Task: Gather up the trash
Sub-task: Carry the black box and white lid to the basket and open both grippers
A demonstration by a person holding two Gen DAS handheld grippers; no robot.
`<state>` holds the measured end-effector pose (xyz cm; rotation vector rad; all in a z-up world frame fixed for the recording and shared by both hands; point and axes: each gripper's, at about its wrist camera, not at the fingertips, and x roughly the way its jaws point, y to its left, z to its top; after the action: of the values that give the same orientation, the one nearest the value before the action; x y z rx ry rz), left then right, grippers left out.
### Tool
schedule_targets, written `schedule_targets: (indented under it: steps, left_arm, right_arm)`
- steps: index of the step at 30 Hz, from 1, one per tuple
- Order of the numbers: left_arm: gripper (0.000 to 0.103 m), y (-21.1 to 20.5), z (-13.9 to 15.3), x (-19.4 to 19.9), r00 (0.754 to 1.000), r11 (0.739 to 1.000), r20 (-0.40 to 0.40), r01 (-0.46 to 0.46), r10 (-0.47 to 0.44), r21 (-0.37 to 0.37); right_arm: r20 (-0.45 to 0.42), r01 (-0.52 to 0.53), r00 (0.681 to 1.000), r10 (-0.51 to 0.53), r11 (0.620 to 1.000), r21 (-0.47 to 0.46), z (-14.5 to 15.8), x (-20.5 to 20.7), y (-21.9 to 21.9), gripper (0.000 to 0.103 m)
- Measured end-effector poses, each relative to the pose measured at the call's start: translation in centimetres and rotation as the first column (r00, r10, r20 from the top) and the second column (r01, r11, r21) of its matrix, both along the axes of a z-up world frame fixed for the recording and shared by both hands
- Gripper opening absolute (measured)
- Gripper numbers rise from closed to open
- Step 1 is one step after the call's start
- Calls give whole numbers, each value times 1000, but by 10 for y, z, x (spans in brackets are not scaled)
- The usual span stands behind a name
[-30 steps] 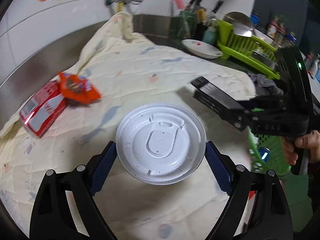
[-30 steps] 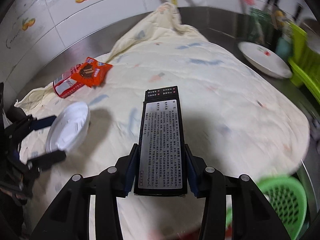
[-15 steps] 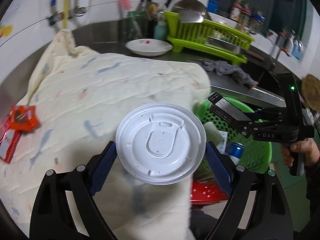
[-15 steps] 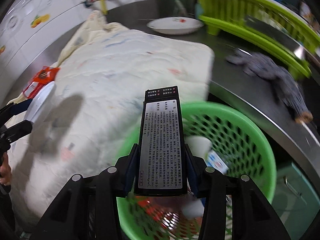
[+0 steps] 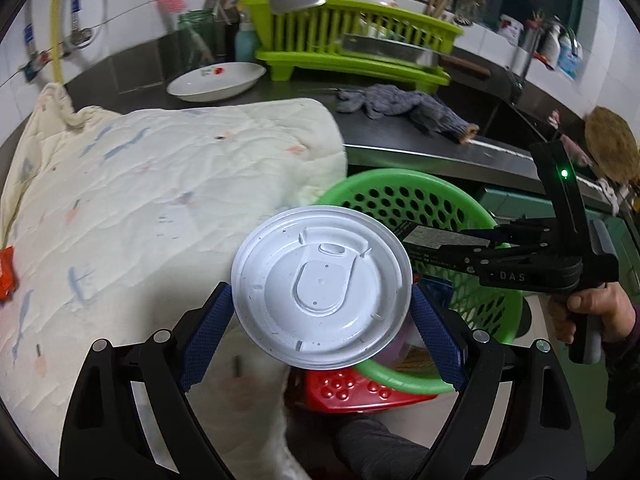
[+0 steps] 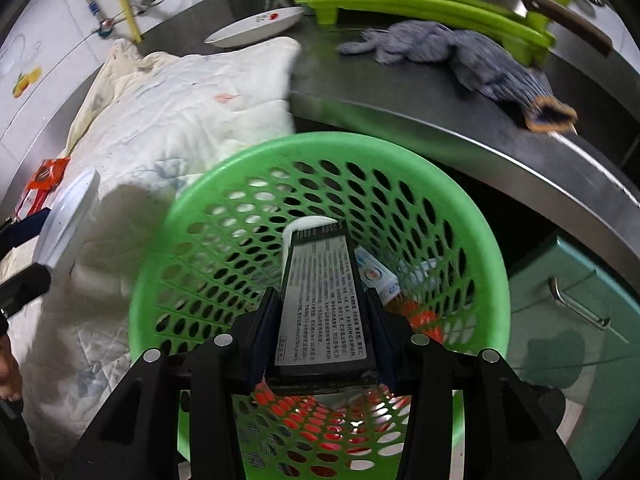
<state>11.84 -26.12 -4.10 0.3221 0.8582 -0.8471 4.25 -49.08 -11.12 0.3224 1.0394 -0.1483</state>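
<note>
My left gripper [image 5: 321, 312] is shut on a white plastic cup lid [image 5: 321, 287], held at the near left rim of a green perforated basket [image 5: 404, 188]. My right gripper [image 6: 322, 316] is shut on a black flat battery pack [image 6: 322, 300] with a printed label, held over the mouth of the basket [image 6: 460, 216]. The basket holds several pieces of trash. The right gripper also shows in the left wrist view [image 5: 416, 244]. The lid shows at the left edge of the right wrist view [image 6: 68, 220]. An orange snack wrapper [image 6: 46, 174] lies on the quilt.
A cream quilt [image 5: 140, 200] covers the counter at left. A white dish [image 5: 216, 80], a lime dish rack [image 5: 352, 40] and a grey rag [image 5: 404, 108] sit on the steel counter. A red stool [image 5: 352, 392] stands under the basket. A green cabinet [image 6: 580, 312] is at right.
Both grippers swung right, from over the quilt to the green basket. The battery pack now hangs over the basket's mouth and the lid is at its rim. Both grips are unchanged.
</note>
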Motion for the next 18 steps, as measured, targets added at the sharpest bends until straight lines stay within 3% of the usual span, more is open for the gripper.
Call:
schedule_targets:
  steps: [18]
  left_arm:
    - [90,-61,-31,-9,998,997,-24,66,-65,48]
  right_arm:
    - [51,23,998,-23,1000,3,12,-26,-15,56]
